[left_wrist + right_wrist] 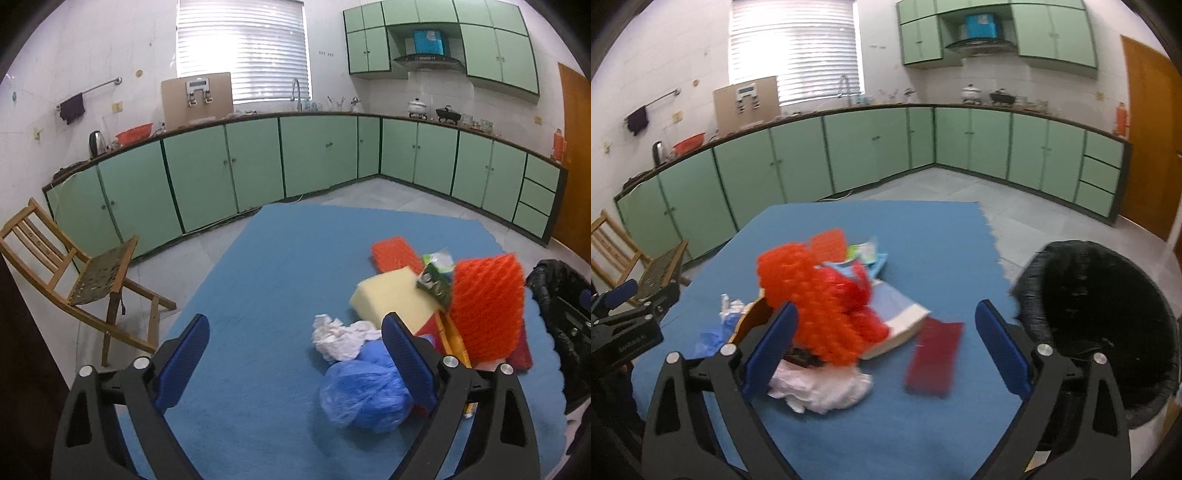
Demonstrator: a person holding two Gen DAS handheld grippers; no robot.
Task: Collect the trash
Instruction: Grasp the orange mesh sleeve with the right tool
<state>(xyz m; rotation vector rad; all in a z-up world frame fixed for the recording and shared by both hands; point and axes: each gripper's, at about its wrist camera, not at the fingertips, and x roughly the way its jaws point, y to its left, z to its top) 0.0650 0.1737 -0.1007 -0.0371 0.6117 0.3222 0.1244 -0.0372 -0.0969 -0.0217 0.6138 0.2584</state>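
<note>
From left to right: the left gripper [295, 365] stands wide and empty, the blue plastic bag [364, 395] against its right finger. The right gripper [886, 354] — jaws wide, holding nothing — has the dark red card [934, 358] between its fingers, long axis running away from them; the black-lined bin [1104, 332] waits to the right — that hand is nearer.

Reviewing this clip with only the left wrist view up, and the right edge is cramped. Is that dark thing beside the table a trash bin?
Observer: Yes. The right wrist view shows a round bin lined with a black bag, mouth open, standing just off the blue table cover.
Operator: Is the right gripper holding anything?
Observer: No. The right gripper is open, nothing pressed between its pads.
Operator: Anything in the pile I'm missing?
Observer: A dark red flat piece lies alone on the cover, between the orange mesh and the bin.
</note>
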